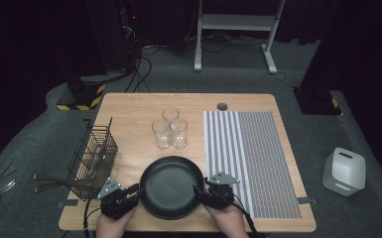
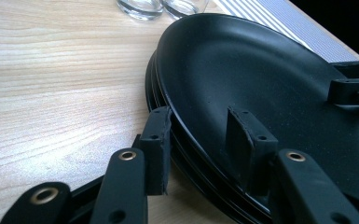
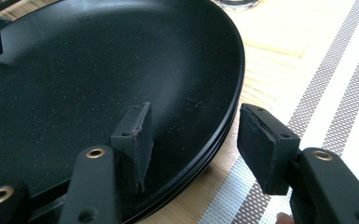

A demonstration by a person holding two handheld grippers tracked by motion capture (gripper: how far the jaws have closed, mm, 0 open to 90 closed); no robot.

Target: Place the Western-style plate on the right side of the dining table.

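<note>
A stack of black plates (image 1: pixel 171 186) lies at the front middle of the wooden table (image 1: pixel 129 114). My left gripper (image 1: pixel 138 191) straddles the stack's left rim. In the left gripper view the left gripper (image 2: pixel 200 140) has one pad outside the rim and one over the black plates (image 2: pixel 242 74), with gaps to the rim. My right gripper (image 1: pixel 198 193) straddles the right rim. In the right gripper view the right gripper (image 3: pixel 198 135) has its outer pad standing clear of the black plates (image 3: pixel 98 60). Both stand open.
Three clear glasses (image 1: pixel 170 128) stand just behind the plates. A black wire basket (image 1: pixel 93 157) sits at the table's left edge with dark utensils (image 1: pixel 54 181) beside it. A striped mat (image 1: pixel 250 158) covers the right side. A white box (image 1: pixel 344 171) sits on the floor at right.
</note>
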